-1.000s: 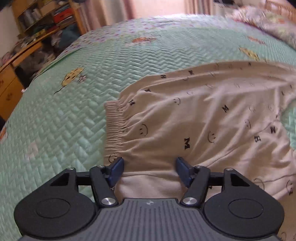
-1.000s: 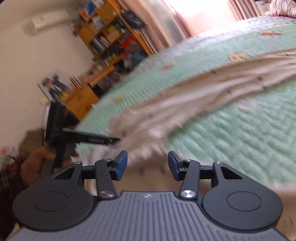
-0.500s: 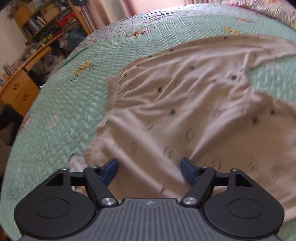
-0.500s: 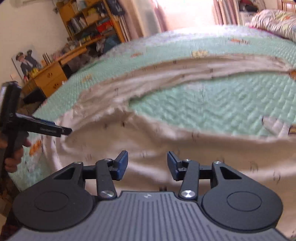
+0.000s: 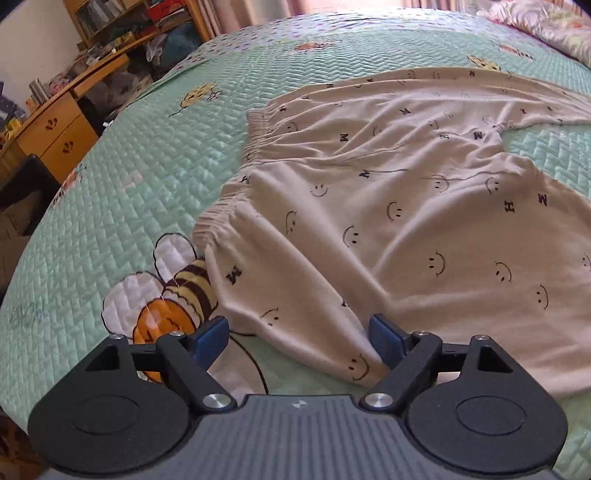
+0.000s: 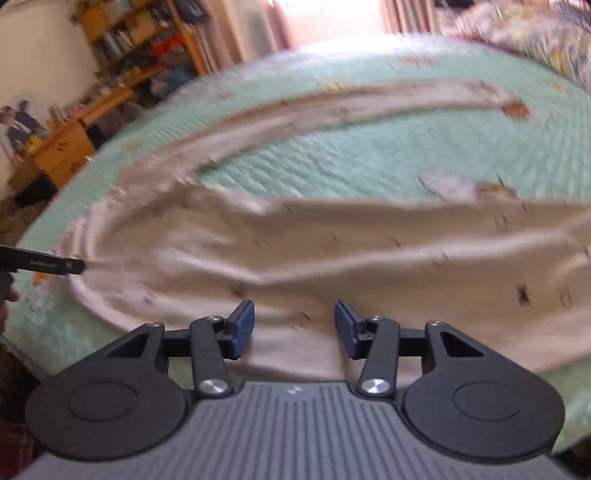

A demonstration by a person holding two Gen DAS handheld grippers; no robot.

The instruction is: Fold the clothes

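Beige pants (image 5: 388, 206) printed with smiley faces and letters lie spread on the green quilted bed (image 5: 122, 206), their elastic waistband (image 5: 240, 177) toward the left. My left gripper (image 5: 297, 338) is open, low over the near waist corner, with cloth edge between its blue pads but not pinched. In the blurred right wrist view the same pants (image 6: 332, 251) stretch across the bed, one leg curving far back. My right gripper (image 6: 294, 323) is open just above the near cloth. The left gripper's tip (image 6: 70, 266) shows at the left, at the waistband edge.
A bee picture (image 5: 173, 302) is sewn into the quilt by my left gripper. A wooden desk with drawers (image 5: 55, 133) and bookshelves (image 5: 122, 22) stand beyond the bed's left edge. A floral duvet (image 5: 546, 26) lies at the far right.
Both grippers have stayed open. The left wrist view has drawn back toward the near bed edge, uncovering the bee picture. The pants now lie flatter, and the right wrist view has shifted and blurred.
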